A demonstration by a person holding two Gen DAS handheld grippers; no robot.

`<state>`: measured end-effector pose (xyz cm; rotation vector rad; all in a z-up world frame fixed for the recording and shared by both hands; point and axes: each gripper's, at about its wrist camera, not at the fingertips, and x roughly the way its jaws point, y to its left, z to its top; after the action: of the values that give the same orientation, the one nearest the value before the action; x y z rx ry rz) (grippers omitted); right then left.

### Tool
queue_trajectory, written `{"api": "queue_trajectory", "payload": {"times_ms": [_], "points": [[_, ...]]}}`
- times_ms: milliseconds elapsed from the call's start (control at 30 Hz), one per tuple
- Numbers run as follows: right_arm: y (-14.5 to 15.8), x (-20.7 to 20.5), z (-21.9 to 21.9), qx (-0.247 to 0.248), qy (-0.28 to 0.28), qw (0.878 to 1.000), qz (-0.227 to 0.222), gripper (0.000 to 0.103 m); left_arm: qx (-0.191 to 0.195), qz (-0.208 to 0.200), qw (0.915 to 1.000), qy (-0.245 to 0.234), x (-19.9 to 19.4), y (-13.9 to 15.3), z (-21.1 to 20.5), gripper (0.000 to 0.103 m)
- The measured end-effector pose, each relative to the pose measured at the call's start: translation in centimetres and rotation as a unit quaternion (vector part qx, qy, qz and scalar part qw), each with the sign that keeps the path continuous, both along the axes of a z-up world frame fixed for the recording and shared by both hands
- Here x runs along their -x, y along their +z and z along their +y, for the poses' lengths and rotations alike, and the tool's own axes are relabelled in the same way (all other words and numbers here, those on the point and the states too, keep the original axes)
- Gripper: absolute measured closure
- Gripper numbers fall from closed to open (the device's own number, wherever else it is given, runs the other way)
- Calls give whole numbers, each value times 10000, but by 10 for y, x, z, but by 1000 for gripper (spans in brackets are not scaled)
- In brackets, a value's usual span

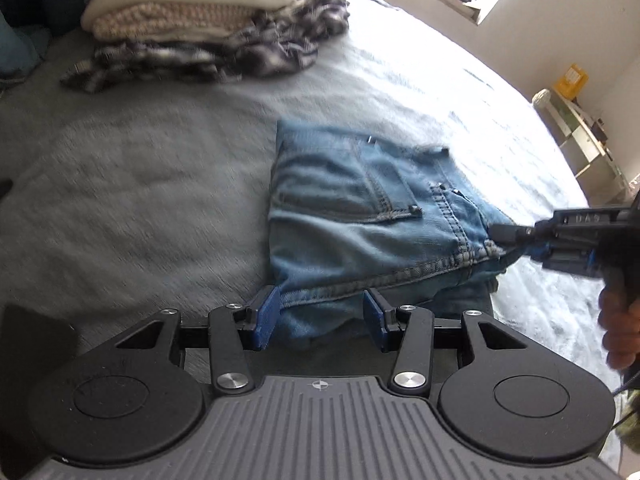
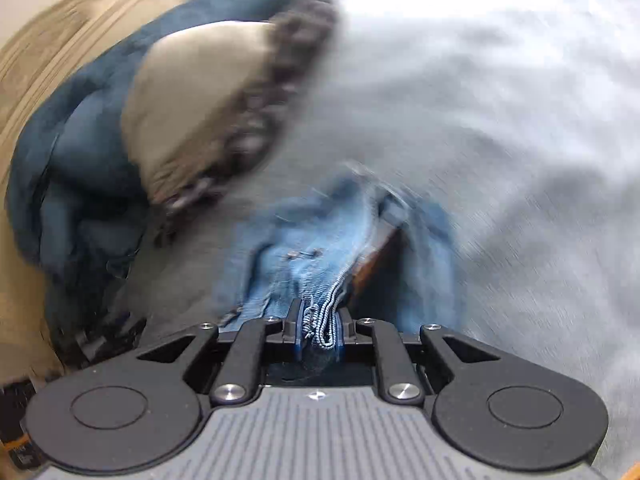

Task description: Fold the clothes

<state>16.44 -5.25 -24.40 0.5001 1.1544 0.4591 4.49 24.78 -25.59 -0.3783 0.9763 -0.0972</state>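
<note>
Grippers are working the jeans (image 1: 360, 216): right gripper (image 2: 319, 328) is pinching a stitched denim edge tight, left gripper (image 1: 320, 318) is standing open astride the near hem. Folded jeans are lying on the grey bedspread (image 1: 140, 184), clothes pile (image 1: 200, 20) well beyond.

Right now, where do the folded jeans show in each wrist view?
Left wrist: jeans centre-right on the grey bedspread; the right gripper pinches their right edge.
Right wrist: jeans lower centre, blurred, hem clamped.
Shared landmark: the cream-and-plaid clothes pile, upper left in both.
</note>
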Motion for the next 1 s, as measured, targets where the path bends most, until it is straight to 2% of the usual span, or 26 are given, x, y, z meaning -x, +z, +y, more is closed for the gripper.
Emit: {"api": "queue_trajectory", "payload": {"times_ms": [100,267,400,533,633,800,867,900,1000], "points": [[-10,5,-8,-169,-59,9998,66,86,-55,-16,10000,-16,-3,5,-8,57],[-12,15,-11,-226,-50,9997,-19,87,-172,-430,9988,-170,-19,19,-19,57],[-13,20,-22,-303,-146,9994,-8,87,-199,-632,9973,-318,-44,8,-30,57],[-8,28,-19,-111,-12,9996,-259,87,-634,-565,9954,-441,-58,-11,-48,57],[-12,29,-19,84,66,9993,-346,87,-701,-496,9955,-407,-55,-24,-58,57],[-26,32,-22,440,188,9983,-326,84,-1054,-688,9908,-497,-45,-34,-76,56],[-17,34,-21,634,322,9965,-449,79,-1048,-717,9910,-411,-43,-35,-75,56],[-8,36,-20,803,399,9944,-566,72,-1001,-717,9918,-351,-43,-35,-73,56],[26,43,-14,1381,555,9827,-1099,72,-944,-744,9924,-267,-42,-38,-71,56]]}}
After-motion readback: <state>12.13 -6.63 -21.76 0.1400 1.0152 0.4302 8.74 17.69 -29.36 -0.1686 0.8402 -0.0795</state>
